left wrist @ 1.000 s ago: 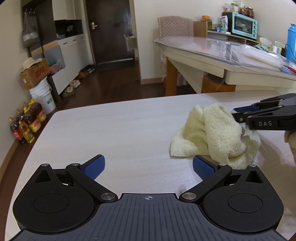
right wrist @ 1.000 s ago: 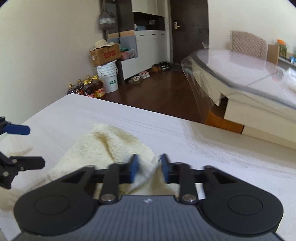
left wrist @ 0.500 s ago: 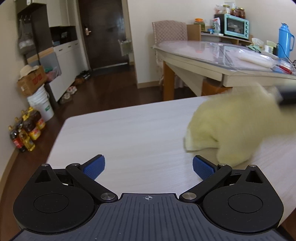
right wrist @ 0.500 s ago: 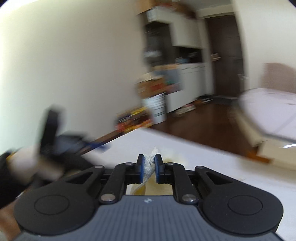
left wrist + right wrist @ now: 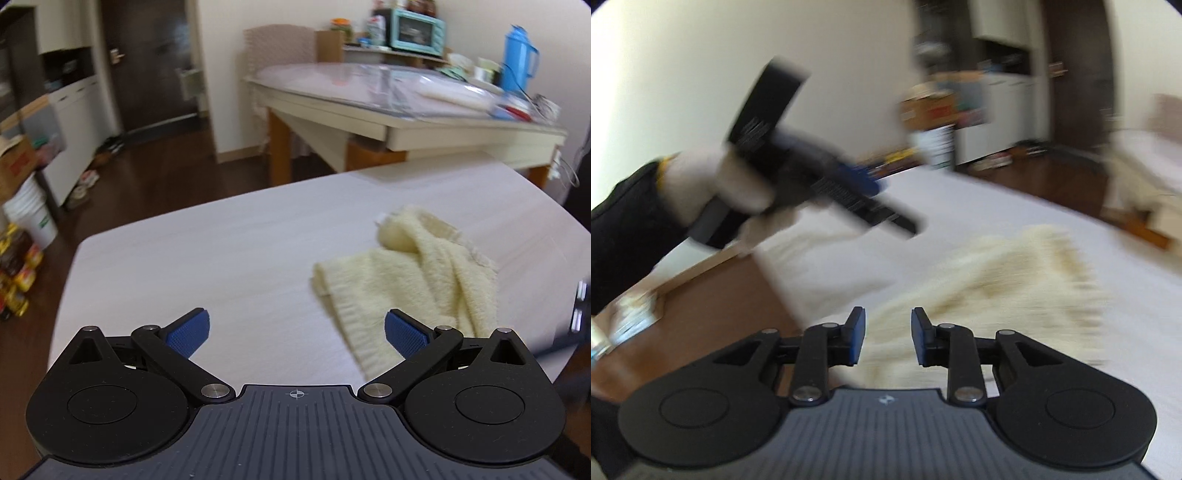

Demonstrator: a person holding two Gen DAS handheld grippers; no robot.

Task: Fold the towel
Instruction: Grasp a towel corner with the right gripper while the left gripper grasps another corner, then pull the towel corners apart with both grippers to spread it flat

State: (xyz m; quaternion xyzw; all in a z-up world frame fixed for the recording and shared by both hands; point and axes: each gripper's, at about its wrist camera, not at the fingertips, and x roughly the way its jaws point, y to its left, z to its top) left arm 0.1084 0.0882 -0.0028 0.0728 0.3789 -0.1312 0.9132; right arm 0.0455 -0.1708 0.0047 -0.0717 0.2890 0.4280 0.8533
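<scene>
The cream towel [image 5: 413, 273] lies crumpled on the white table [image 5: 207, 258], ahead of the spread, empty left gripper [image 5: 297, 330]. The right gripper [image 5: 888, 338] is parted above it. Writing is too blurred.

Showing soft, even daylight and faint shadows; bending strongly at fisheye edges; smearing the towel [image 5: 1015, 280] and left gripper [image 5: 875, 192] heavily in right wrist view.

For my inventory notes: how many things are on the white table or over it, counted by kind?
Towel: 1
Handheld grippers: 2, left gripper and right gripper
Total: 3
</scene>
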